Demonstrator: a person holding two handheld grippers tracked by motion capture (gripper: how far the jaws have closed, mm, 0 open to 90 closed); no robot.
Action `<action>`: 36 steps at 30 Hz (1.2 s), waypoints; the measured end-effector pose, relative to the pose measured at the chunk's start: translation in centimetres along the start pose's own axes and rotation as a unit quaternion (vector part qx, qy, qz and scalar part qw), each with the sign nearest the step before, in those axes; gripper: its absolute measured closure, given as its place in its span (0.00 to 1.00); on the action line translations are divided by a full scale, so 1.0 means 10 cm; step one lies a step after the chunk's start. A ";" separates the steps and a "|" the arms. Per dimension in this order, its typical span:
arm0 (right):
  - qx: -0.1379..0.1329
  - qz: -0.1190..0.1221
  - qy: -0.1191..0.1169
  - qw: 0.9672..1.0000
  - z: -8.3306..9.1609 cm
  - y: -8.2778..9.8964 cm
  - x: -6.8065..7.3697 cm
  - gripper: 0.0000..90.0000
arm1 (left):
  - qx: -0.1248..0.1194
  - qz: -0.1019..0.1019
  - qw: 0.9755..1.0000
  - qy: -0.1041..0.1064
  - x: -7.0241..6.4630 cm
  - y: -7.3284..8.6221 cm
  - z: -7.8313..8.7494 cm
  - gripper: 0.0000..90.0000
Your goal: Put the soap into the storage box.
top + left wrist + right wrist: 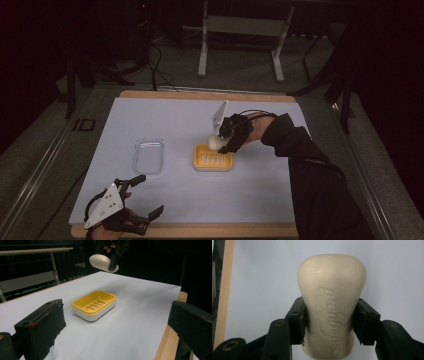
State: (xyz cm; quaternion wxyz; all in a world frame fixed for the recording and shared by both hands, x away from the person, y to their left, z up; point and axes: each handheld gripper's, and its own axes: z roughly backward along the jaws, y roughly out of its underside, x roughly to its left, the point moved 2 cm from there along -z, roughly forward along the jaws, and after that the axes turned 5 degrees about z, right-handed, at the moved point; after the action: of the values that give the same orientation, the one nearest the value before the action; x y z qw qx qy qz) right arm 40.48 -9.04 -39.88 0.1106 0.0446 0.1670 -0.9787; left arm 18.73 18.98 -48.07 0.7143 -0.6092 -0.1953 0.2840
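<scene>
- The right tongs (226, 141) are pinching a cream bar of soap (331, 305), one jaw pressed on each long side; up close you can see the stamped lettering on its face.
- The soap is up in the air, not touching anything. From the left gripper view it hangs above and a bit beyond the far edge of the yellow soap dish (94, 305).
- That dish sits empty near the middle of the white sheet on the bench (200, 231), slots on its floor all bare.
- To the left of it there's a clear plastic lid or tray (148, 156), lying flat and well apart from the action.
- The left tongs (149, 196) are spread wide with nothing between them, parked at the near left corner.
- My read: the pickup part looks done, the grip seems solid. What's left is bringing the bar over the dish, lowering it in and letting go.
- So I'd say roughly halfway, with the placing yet to do.
</scene>
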 end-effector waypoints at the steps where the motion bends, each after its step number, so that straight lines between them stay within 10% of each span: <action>1: -0.002 0.001 0.000 1.000 -0.02 -0.01 -0.01 0.56 | 0.000 0.000 1.000 0.000 0.00 0.00 0.00 0.01; 20: -0.061 -0.013 -0.003 0.998 -0.40 0.04 -0.07 0.56 | -0.003 -0.002 1.000 0.005 -0.01 0.00 0.01 0.01; 36: -0.051 -0.047 0.003 0.998 -0.82 0.28 -0.10 0.55 | 0.000 -0.004 1.000 0.006 -0.02 0.00 0.00 0.01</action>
State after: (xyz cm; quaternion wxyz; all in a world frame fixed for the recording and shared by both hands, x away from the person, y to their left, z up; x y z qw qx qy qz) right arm 42.54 -8.65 -48.35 0.0661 0.0339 0.2193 -0.9728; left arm 18.56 18.87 -48.03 0.7168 -0.6099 -0.1934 0.2772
